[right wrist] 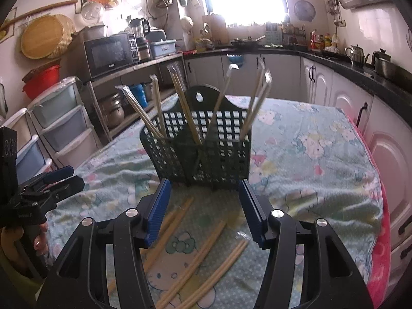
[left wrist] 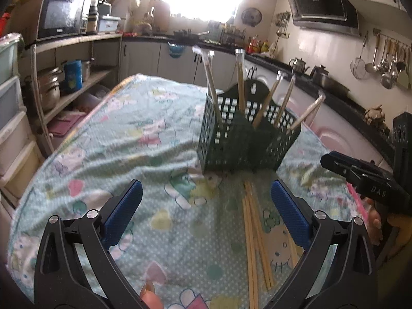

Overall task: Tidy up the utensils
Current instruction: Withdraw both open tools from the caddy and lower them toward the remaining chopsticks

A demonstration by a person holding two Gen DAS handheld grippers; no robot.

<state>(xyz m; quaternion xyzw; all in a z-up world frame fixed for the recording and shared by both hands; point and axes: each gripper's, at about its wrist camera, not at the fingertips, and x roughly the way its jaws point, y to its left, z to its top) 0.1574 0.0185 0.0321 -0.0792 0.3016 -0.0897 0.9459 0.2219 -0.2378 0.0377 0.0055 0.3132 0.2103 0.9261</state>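
A dark green perforated plastic utensil basket (right wrist: 198,152) stands upright on the tabletop, which is covered by a pale green cartoon-print cloth (right wrist: 303,159). Several wrapped pairs of light wooden chopsticks (right wrist: 180,97) lean out of the basket's compartments at different angles. More loose bamboo chopsticks (right wrist: 195,260) lie flat on the cloth just in front of the basket, some in pairs, fanned apart.

The right tongs (right wrist: 204,211), black with blue ribbed pads, hang above the loose chopsticks with their jaws spread and nothing between them. The left tongs (left wrist: 206,213) are likewise spread wide and empty, over the cloth with the loose chopsticks (left wrist: 253,237) beneath their right finger. A hand grips each tool's handle at the picture edges. Behind stand a kitchen counter (right wrist: 360,69), a black microwave (right wrist: 109,54) and stacked plastic drawers (right wrist: 61,126).
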